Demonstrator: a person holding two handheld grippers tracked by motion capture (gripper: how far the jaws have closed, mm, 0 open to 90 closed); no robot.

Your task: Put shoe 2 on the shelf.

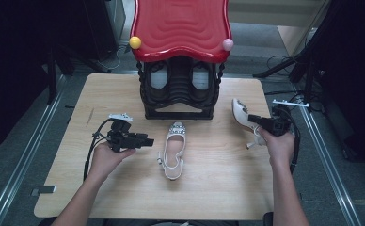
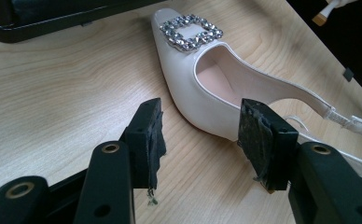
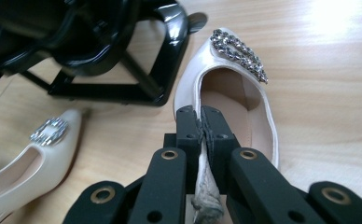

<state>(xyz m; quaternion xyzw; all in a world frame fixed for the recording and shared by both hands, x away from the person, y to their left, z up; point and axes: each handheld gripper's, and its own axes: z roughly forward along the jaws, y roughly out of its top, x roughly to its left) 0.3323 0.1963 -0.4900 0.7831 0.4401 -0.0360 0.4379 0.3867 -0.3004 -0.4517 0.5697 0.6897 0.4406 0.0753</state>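
Gripping the side wall of a white slingback shoe [image 3: 235, 88], the right gripper [image 1: 256, 119] has its two black jaws pressed together on the shoe's edge, a thin strip of the upper pinched between the pads. This held shoe is glossy off-white with a pointed toe, a pale pink lining and a square rhinestone buckle on the vamp; in the high view it sits at about three o'clock on the table, toe pointing toward twelve, heel tip toward six, tilted up off the wood in the grip [image 1: 241, 113].

Its twin, the second shoe [image 1: 173, 149], lies flat near the table's centre, toe toward twelve, the same sparkling buckle at the front and a thin strap looping round the open heel. Close up, its upper is smooth and shiny, with a neat stitched rim round the opening.

At about nine o'clock from that shoe the left gripper [image 1: 148, 141] points toward it with its jaws standing apart and nothing between the pads; the shoe's toe side lies just beyond the fingertips, not touched.

At twelve o'clock stands a black shoe rack [image 1: 179, 92] with a wavy red top [image 1: 180, 26], a yellow ball [image 1: 135, 42] and a pink ball [image 1: 227, 44] at its front corners. All rests on a light wooden table [image 1: 218, 188].
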